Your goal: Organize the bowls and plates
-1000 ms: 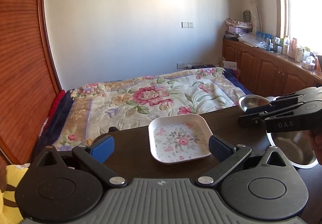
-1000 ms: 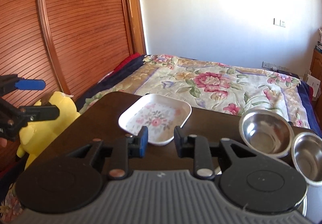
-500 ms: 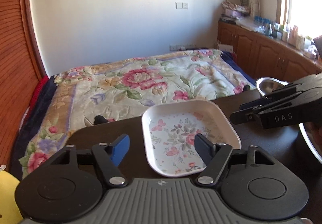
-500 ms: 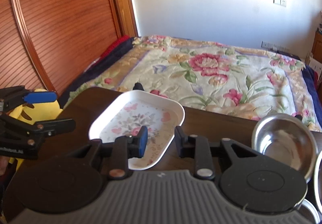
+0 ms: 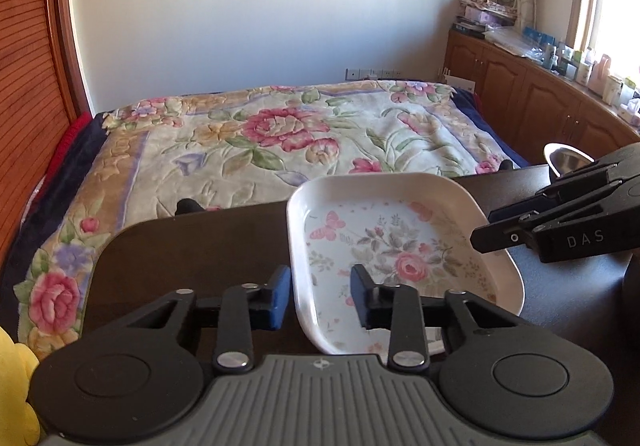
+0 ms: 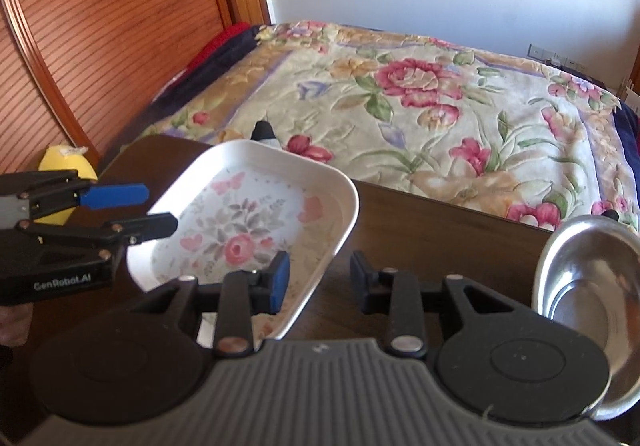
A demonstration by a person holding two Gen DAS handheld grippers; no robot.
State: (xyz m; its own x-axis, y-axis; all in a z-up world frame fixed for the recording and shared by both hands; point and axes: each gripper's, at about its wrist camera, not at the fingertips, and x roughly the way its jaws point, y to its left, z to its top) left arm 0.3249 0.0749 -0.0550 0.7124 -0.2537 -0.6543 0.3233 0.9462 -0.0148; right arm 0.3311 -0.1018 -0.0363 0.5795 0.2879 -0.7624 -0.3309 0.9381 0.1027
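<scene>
- The left gripper (image 5: pixel 320 296) is straddling the near-left rim of the white square floral-printed plate (image 5: pixel 400 246); its jaws are closing, the blue pad outside the rim and the black pad over the plate's inside, neither yet pressing on it.
- The right gripper (image 6: pixel 318 278) is straddling the plate's near-right rim in the same way, blue pad over the inside and black pad outside over the wood; its jaws are opening slightly, with a gap showing on both sides of the rim.
- The plate is lying flat on the dark brown wooden table (image 5: pixel 192 246), near its middle, with both grippers reaching in from opposite sides.
- A shiny steel bowl (image 6: pixel 588 274) is sitting on the table just right of the right gripper, apart from the plate.
- A yellow soft toy (image 6: pixel 66 165) is showing beyond the table's left edge.
- A bed under a flowered quilt (image 5: pixel 280 133) is stretching away behind the table.
- A slatted wooden wardrobe door (image 6: pixel 100 25) is standing to the left, and wooden cabinets (image 5: pixel 540 101) are lining the wall on the right.
</scene>
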